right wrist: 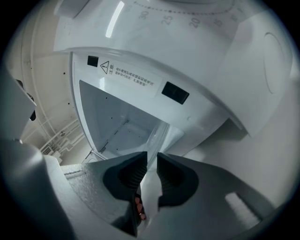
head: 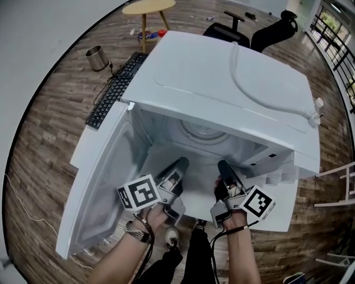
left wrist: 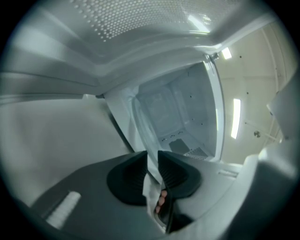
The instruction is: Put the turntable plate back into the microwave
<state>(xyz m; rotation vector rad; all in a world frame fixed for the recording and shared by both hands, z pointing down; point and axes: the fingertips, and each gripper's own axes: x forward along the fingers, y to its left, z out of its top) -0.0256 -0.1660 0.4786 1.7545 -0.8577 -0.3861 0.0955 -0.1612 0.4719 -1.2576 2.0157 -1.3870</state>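
Observation:
The white microwave [head: 222, 83] stands with its door [head: 97, 188] swung open to the left. Both grippers reach into the mouth of the cavity, side by side. My left gripper [head: 180, 163] [left wrist: 151, 154] is shut on the edge of the clear glass turntable plate [left wrist: 144, 133]. My right gripper [head: 223, 166] [right wrist: 152, 157] is shut on the plate's opposite edge [right wrist: 157, 136]. In both gripper views the glass runs edge-on between the ribbed pads into the cavity. In the head view the glass barely shows; a round ringed outline [head: 202, 133] lies deeper inside.
The control panel with a timer dial [right wrist: 187, 14] sits to the right of the cavity. Behind the microwave are a black keyboard [head: 113, 91], a metal bin [head: 97, 57], a round wooden table [head: 148, 6] and a black office chair [head: 260, 30].

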